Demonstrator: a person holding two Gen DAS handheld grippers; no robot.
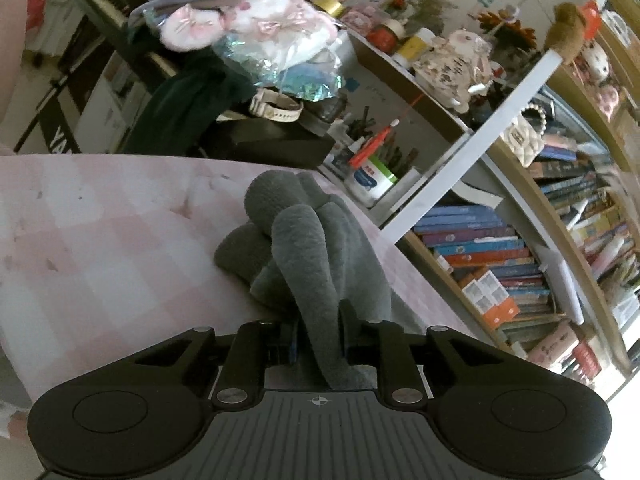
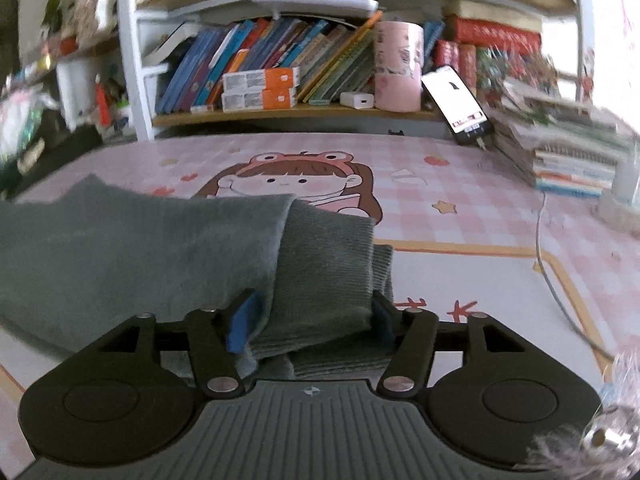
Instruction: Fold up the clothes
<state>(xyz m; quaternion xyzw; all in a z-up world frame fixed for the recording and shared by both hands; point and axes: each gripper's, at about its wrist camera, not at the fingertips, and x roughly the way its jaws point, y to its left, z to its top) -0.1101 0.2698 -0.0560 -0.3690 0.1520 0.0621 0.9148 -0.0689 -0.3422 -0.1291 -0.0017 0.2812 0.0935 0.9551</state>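
Note:
A grey garment point(image 1: 304, 240) lies bunched in rolls on the pink checked table mat point(image 1: 100, 240). My left gripper point(image 1: 318, 320) is shut on a fold of it, and the cloth runs back between the two fingers toward the camera. In the right wrist view the same grey garment point(image 2: 140, 248) lies flat across the mat point(image 2: 440, 208), its ribbed cuff point(image 2: 324, 264) lying unpinched between the fingers. My right gripper point(image 2: 314, 312) stands open around that cuff, with the blue pad point(image 2: 242, 320) partly under the cloth's edge.
A bookshelf point(image 2: 280, 60) full of books runs along the table's far side. A phone point(image 2: 460, 104) leans against a stack of books point(image 2: 568, 152) at the right, with a grey cable point(image 2: 548, 272) trailing over the mat. A heap of soft toys and clothes point(image 1: 248, 28) sits beyond the mat.

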